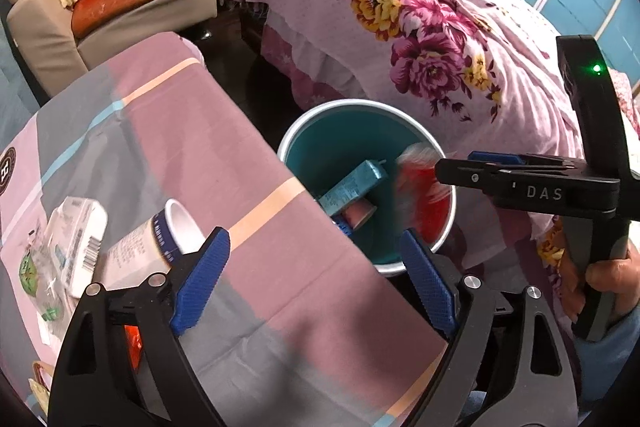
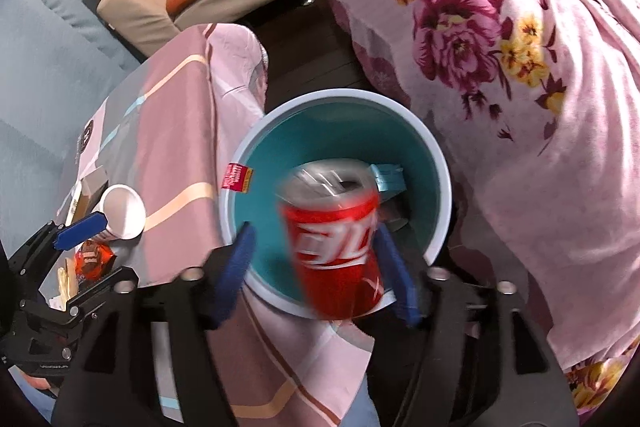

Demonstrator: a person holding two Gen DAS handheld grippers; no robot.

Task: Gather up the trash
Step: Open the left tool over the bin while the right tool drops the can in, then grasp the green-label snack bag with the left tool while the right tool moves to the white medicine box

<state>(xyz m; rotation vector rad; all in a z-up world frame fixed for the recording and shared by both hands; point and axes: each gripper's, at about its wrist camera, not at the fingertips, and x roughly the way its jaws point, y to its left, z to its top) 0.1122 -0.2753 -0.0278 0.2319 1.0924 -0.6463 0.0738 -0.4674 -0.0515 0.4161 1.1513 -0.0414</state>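
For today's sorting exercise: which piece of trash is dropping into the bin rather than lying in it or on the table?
The red can, motion-blurred over the bin between the right gripper fingers. The teal carton lies in the bin; the paper cup lies on the table.

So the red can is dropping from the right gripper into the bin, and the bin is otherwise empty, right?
Not empty. The left wrist view shows a teal carton already lying in the bin. The rest holds: the red can, blurred, is between the open fingers of the right gripper, over the bin.
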